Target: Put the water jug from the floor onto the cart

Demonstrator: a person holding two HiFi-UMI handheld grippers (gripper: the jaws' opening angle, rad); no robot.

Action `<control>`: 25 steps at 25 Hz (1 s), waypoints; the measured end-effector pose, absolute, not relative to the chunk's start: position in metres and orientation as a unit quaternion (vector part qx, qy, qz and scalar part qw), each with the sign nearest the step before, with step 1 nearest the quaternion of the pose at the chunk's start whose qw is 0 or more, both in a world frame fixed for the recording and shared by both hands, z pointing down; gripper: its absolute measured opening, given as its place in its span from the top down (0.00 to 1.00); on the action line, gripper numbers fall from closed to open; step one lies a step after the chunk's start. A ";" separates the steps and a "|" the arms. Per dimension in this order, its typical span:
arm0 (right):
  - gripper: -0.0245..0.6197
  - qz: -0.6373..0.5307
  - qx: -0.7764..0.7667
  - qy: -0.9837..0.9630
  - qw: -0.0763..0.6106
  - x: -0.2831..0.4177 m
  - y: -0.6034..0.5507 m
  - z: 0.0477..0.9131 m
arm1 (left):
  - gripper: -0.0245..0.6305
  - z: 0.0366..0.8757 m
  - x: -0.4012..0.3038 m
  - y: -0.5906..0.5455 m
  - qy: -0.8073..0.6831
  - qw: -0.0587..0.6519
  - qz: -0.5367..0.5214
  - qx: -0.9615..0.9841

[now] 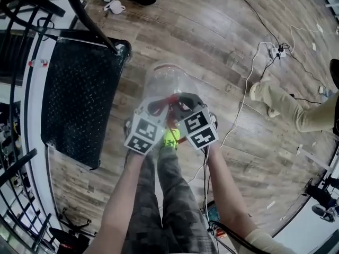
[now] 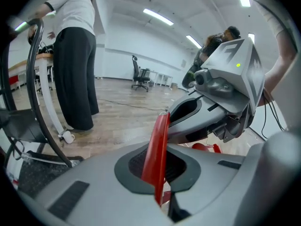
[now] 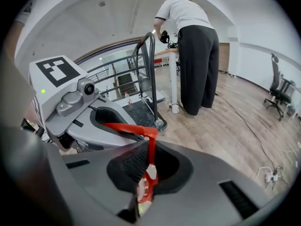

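Note:
In the head view the clear water jug (image 1: 167, 81) hangs over the wooden floor, just right of the cart (image 1: 79, 89) with its black studded deck. Its red handle (image 1: 169, 103) is pinched from both sides. My left gripper (image 1: 159, 109) is shut on the red handle (image 2: 157, 149), which runs as a thin strip between the pads. My right gripper (image 1: 179, 106) is shut on the same red handle (image 3: 149, 149) from the other side. The two grippers nearly touch; the jug's body is hidden in both gripper views.
The cart's black push bar (image 1: 79, 7) rises at its far end. A power strip with cables (image 1: 278, 51) lies at right, beside someone's leg (image 1: 286, 105). A white mug (image 1: 115, 6) sits on the floor. A standing person (image 3: 197, 55) works at a desk beyond the cart.

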State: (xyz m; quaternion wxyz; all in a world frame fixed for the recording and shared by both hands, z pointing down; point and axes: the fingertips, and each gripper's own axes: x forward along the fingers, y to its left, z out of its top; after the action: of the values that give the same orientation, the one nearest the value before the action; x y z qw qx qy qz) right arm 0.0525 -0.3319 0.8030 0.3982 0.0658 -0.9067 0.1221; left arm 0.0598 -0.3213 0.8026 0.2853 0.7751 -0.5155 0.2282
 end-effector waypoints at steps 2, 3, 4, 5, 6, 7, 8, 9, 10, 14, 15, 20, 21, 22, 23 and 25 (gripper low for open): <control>0.93 0.118 0.077 -0.913 0.382 0.049 -0.336 0.784 | 0.94 0.785 0.056 -0.325 -0.521 0.271 0.227 0.777; 0.93 0.118 0.082 -0.916 0.375 0.049 -0.337 0.774 | 0.94 0.775 0.055 -0.327 -0.523 0.265 0.226 0.778; 0.93 0.119 0.086 -0.918 0.369 0.048 -0.338 0.764 | 0.94 0.765 0.055 -0.328 -0.524 0.261 0.226 0.778; 0.93 0.120 0.090 -0.919 0.364 0.049 -0.338 0.755 | 0.94 0.756 0.054 -0.328 -0.526 0.257 0.226 0.779; 0.93 0.121 0.094 -0.921 0.359 0.049 -0.339 0.746 | 0.94 0.747 0.054 -0.329 -0.527 0.253 0.227 0.779; 0.93 0.121 0.097 -0.922 0.354 0.048 -0.340 0.738 | 0.94 0.739 0.053 -0.329 -0.528 0.248 0.228 0.779; 0.93 0.121 0.100 -0.924 0.348 0.048 -0.340 0.731 | 0.94 0.732 0.052 -0.330 -0.530 0.242 0.229 0.780; 0.93 0.120 0.103 -0.926 0.343 0.046 -0.341 0.723 | 0.94 0.724 0.051 -0.331 -0.531 0.236 0.229 0.781; 0.93 0.120 0.106 -0.928 0.337 0.046 -0.342 0.716 | 0.95 0.717 0.049 -0.332 -0.533 0.230 0.229 0.781; 0.93 0.122 0.121 -0.934 0.314 0.047 -0.338 0.689 | 0.95 0.690 0.049 -0.330 -0.538 0.213 0.225 0.784; 0.93 0.123 0.124 -0.935 0.308 0.047 -0.336 0.682 | 0.95 0.684 0.049 -0.327 -0.539 0.211 0.221 0.785; 0.93 0.131 0.138 -0.937 0.292 0.047 -0.317 0.665 | 0.95 0.667 0.047 -0.310 -0.542 0.205 0.213 0.786; 0.93 0.132 0.141 -0.937 0.291 0.047 -0.315 0.663 | 0.95 0.664 0.047 -0.308 -0.541 0.201 0.217 0.787; 0.93 0.132 0.143 -0.937 0.289 0.047 -0.313 0.659 | 0.95 0.660 0.046 -0.306 -0.540 0.197 0.220 0.788; 0.93 0.133 0.147 -0.938 0.286 0.047 -0.312 0.654 | 0.95 0.656 0.046 -0.305 -0.539 0.193 0.223 0.789; 0.93 0.136 0.152 -0.938 0.280 0.047 -0.310 0.643 | 0.95 0.645 0.046 -0.303 -0.537 0.187 0.229 0.790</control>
State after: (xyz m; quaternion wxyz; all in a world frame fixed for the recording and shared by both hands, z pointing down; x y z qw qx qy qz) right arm 0.0470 -0.3098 0.6434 0.2804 0.1525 -0.9379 0.1359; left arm 0.0461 -0.3027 0.6448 0.1867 0.7905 -0.5367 0.2287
